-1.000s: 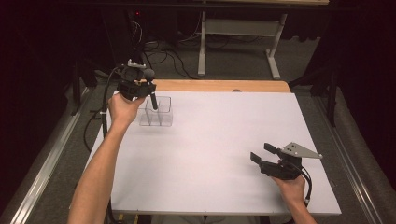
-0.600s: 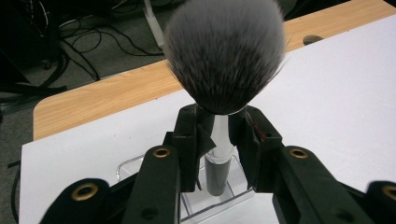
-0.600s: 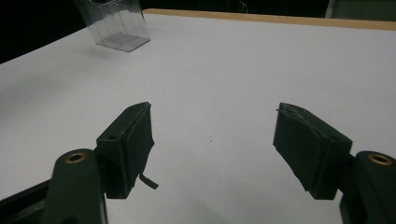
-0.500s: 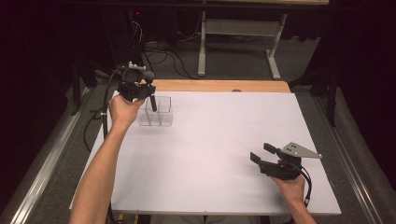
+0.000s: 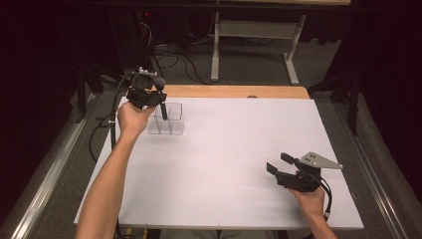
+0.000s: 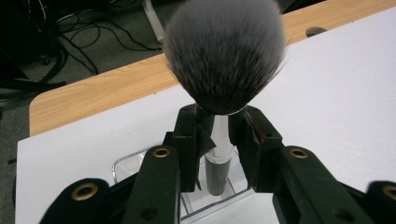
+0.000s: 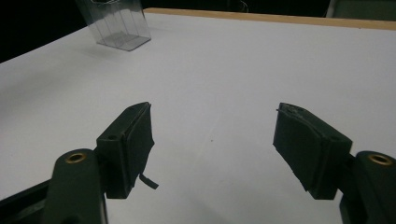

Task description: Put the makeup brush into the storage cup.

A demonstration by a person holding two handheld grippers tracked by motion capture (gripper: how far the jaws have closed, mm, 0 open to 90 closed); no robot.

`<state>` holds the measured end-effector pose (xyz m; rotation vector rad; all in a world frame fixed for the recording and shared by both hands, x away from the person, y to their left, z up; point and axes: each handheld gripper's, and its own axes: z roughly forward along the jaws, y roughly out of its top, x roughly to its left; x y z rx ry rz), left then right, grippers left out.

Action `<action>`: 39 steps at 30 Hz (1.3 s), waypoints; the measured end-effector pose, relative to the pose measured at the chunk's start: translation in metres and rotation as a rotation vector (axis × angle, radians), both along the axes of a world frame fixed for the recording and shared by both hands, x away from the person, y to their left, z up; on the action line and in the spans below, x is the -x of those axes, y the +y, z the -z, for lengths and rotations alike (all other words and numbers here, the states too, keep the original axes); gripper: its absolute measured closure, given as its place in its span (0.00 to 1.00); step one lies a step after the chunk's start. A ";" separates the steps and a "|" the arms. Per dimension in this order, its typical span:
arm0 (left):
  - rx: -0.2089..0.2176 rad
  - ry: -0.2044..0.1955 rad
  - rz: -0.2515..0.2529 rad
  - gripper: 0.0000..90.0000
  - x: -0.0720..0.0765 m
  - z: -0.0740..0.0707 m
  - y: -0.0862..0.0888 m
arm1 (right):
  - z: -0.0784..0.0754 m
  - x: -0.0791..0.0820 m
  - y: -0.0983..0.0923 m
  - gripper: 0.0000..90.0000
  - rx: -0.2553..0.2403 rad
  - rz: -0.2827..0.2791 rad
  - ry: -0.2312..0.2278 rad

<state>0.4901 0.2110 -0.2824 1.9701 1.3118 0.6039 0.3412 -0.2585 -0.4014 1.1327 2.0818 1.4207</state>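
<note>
We see no movement since the earlier frame. Left tongs (image 6: 219,144) pinch the brush (image 6: 225,56) upright, handle in the clear holder (image 5: 167,121). Right tongs (image 7: 215,149) spread above the tabletop (image 5: 234,149).

No readable text, labels — seemingly none

Left gripper (image 5: 158,99) clamped; right gripper (image 7: 212,144) agape.
</note>
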 end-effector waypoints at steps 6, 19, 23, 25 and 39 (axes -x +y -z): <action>0.003 0.001 0.002 0.78 0.000 0.001 0.000 | 0.000 0.000 0.000 0.33 0.002 0.000 0.000; 0.004 0.013 0.003 0.77 -0.002 0.005 -0.002 | 0.000 0.000 0.000 0.33 0.001 -0.002 -0.001; 0.054 0.008 -0.010 0.63 -0.002 0.004 0.001 | 0.000 0.000 0.000 0.33 0.001 0.000 0.003; 0.060 0.001 -0.013 0.57 -0.001 0.003 0.001 | 0.000 0.000 0.000 0.33 0.000 -0.001 0.001; 0.085 -0.044 -0.004 0.46 0.009 -0.001 0.007 | 0.000 0.000 0.001 0.33 0.001 -0.002 0.001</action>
